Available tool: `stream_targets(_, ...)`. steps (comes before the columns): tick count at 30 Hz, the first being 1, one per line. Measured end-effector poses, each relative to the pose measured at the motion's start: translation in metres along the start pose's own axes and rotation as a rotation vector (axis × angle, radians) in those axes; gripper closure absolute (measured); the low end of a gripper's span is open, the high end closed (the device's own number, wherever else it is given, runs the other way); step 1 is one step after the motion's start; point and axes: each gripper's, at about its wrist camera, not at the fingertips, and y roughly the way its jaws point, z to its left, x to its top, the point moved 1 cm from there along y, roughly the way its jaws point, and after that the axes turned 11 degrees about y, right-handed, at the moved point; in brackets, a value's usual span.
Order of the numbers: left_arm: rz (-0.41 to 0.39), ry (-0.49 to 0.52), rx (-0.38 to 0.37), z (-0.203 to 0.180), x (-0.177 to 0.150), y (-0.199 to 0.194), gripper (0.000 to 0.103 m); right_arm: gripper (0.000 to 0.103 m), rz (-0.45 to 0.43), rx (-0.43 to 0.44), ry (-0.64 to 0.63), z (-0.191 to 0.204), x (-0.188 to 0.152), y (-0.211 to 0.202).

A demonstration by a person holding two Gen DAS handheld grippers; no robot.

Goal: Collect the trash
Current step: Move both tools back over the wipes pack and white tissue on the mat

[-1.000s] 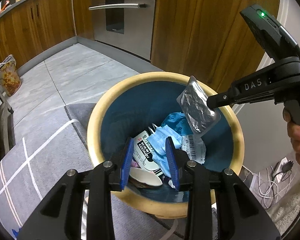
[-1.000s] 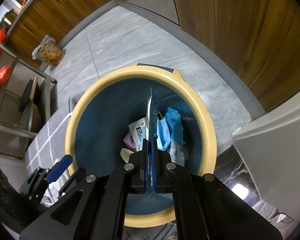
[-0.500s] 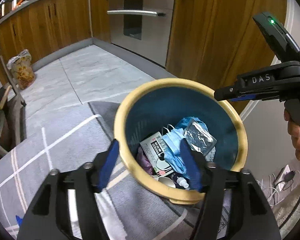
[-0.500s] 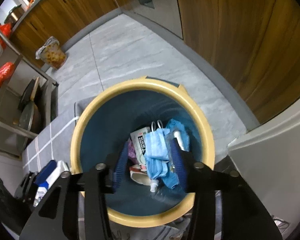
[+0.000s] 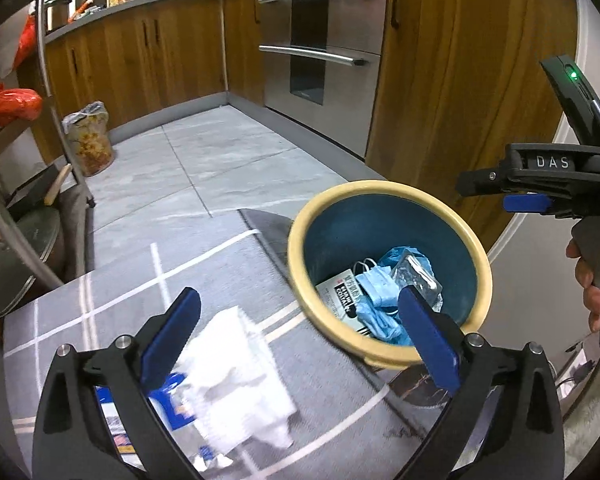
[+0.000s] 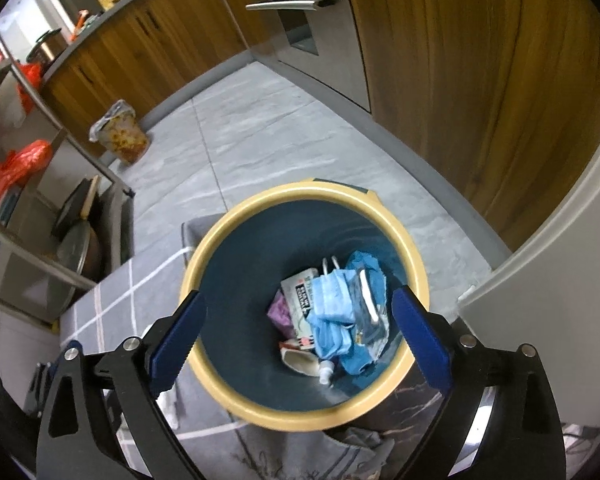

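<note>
Right wrist view: the right gripper (image 6: 298,332) hangs above the trash bin (image 6: 236,396), its jaws having just been opening — now spread wide, nothing between them. In the bin lie a blue face mask (image 6: 332,300), a silver foil packet (image 6: 370,312) and a small carton (image 6: 298,296). The left gripper (image 5: 300,330) — also just opened wide and empty — hangs over the grey rug (image 5: 112,284), above crumpled white paper (image 5: 236,376) beside the bin.
</note>
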Motion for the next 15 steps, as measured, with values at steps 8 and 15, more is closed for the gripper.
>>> stream_targets(8,-0.012,-0.051,0.056,0.026,-0.016,-0.043,0.006,0.009,-0.008,0.038,-0.07,0.032,-0.022,-0.018)
stream_targets(15,0.006,-0.089,0.141,0.056,-0.04,-0.078,0.006,0.008,0.001,0.085,-0.104,0.064,-0.039,-0.026)
